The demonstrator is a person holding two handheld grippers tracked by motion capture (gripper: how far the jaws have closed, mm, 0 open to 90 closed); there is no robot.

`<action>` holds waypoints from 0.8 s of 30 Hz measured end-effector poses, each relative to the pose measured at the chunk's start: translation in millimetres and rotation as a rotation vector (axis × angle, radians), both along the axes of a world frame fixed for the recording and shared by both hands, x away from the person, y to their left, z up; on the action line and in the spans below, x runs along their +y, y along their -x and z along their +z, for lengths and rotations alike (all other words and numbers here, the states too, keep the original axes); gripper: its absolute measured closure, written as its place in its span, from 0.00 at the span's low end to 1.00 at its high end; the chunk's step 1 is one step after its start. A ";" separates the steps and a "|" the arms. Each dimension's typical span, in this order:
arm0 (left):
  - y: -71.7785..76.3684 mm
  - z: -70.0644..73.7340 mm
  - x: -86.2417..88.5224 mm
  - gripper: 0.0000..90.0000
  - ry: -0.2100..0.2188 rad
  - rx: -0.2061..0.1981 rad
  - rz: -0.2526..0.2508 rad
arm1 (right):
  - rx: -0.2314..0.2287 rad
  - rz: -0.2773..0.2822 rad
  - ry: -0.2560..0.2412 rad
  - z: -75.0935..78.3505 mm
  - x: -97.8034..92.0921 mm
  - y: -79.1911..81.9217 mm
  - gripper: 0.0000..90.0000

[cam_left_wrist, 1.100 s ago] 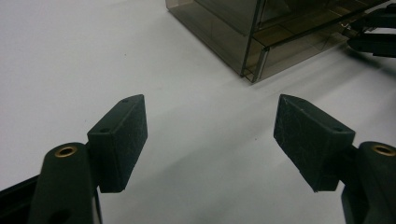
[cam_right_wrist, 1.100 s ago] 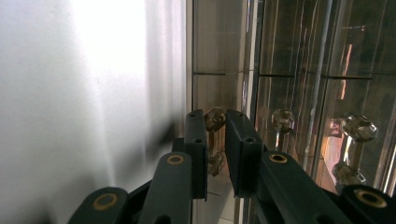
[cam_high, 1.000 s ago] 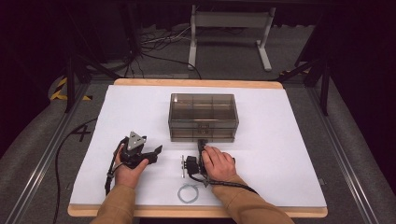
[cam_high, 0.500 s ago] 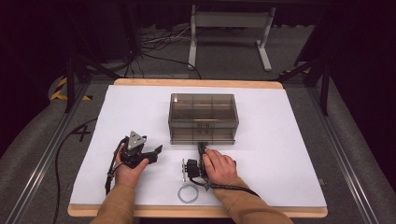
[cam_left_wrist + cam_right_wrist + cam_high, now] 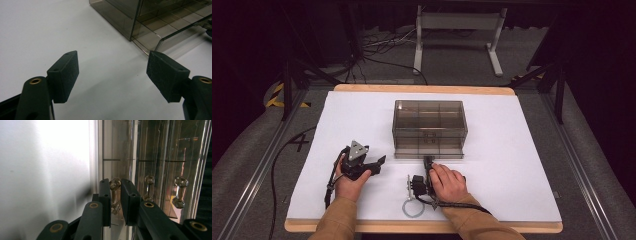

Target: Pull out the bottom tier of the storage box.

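A white-covered table (image 5: 512, 165) stands in a dark room and carries a smoky clear-plastic drawer cabinet (image 5: 430, 127). High view: the right gripper (image 5: 427, 161) meets the partly drawn bottom drawer (image 5: 428, 150). Left gripper view: the left gripper (image 5: 112, 75) is spread wide and empty, the cabinet beyond its far jaw. Right gripper view: the jaws pinch the drawer's faceted handle (image 5: 115, 195). The hard, slick, brittle handle likely needs a light, straight pull.
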State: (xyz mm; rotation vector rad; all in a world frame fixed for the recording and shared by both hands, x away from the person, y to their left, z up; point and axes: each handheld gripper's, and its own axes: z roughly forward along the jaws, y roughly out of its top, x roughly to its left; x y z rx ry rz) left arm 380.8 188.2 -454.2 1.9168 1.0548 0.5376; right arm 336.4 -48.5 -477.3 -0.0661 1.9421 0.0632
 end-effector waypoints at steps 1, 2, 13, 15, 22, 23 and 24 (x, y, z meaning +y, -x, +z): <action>0.0 0.0 -0.1 0.30 0.000 -0.001 0.001 | 0.003 0.000 -0.001 0.1 0.0 0.8 0.89; 0.0 0.0 -0.2 0.30 0.000 -0.001 0.001 | 0.002 0.002 -0.005 -0.2 0.0 1.5 0.89; 0.1 -0.2 -0.3 0.30 -0.001 -0.004 0.002 | 0.007 0.003 -0.011 -0.2 -0.9 3.5 0.88; 0.1 -0.2 -0.3 0.30 -0.001 -0.003 0.003 | 0.013 0.004 -0.010 -0.3 -0.9 3.2 0.88; 0.1 -0.1 -0.3 0.30 -0.002 -0.004 0.002 | 0.026 0.009 -0.029 1.3 -2.3 2.6 0.85; 0.1 -0.1 -0.3 0.30 -0.002 -0.004 0.002 | 0.028 0.008 -0.032 1.9 -2.4 3.2 0.84; 0.1 -0.1 -0.3 0.30 -0.002 -0.004 0.002 | 0.029 0.010 -0.034 2.6 -2.4 3.7 0.83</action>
